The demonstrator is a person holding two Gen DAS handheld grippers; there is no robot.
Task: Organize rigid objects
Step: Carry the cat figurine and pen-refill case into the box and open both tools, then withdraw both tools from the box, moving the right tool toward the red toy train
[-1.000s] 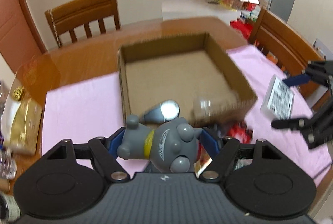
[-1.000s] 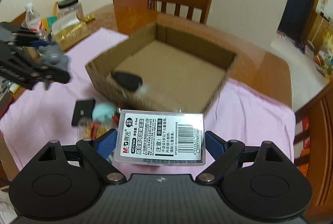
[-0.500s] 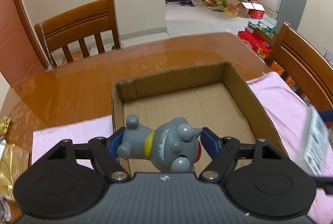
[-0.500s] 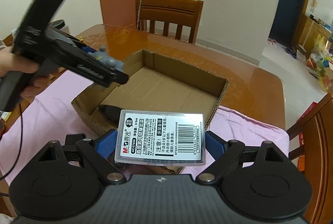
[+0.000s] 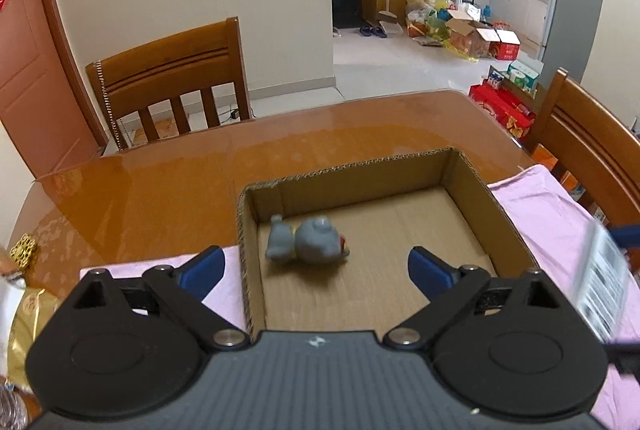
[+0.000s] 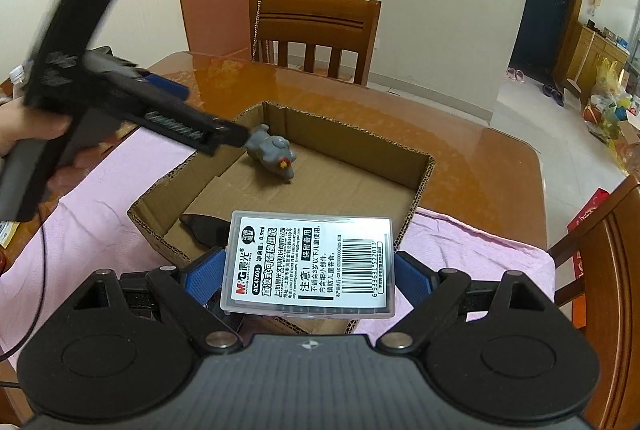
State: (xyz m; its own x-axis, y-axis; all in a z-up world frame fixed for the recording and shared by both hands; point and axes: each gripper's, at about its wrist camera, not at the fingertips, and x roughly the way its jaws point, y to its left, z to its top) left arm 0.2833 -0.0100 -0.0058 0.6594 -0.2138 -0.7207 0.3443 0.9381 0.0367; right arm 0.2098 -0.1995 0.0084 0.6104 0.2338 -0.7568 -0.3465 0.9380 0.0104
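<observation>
A grey toy figure (image 5: 306, 241) lies on the floor of the open cardboard box (image 5: 500, 208), near its far left corner. My left gripper (image 5: 316, 268) hangs over the box's near left part, its jaws opening wide, with nothing between them. In the right wrist view the toy figure (image 6: 272, 152) lies just past the left gripper's fingertips (image 6: 224, 138). My right gripper (image 6: 310, 276) is shut on a clear plastic case with a white barcode label (image 6: 310, 264), held over the cardboard box's (image 6: 424, 174) near edge. A dark object (image 6: 204, 228) lies in the box's near corner.
The box stands on a pink cloth (image 6: 88, 214) over a glossy wooden table (image 5: 160, 186). Wooden chairs (image 5: 172, 78) stand at the far side and at the right (image 5: 588, 146). Gold packets (image 5: 24, 306) lie at the table's left edge. A person's hand (image 6: 28, 126) holds the left gripper.
My left gripper carried the grey toy over the box, then let go; the toy dropped onto the box floor. The right gripper kept its hold on the case and rose slightly toward the box.
</observation>
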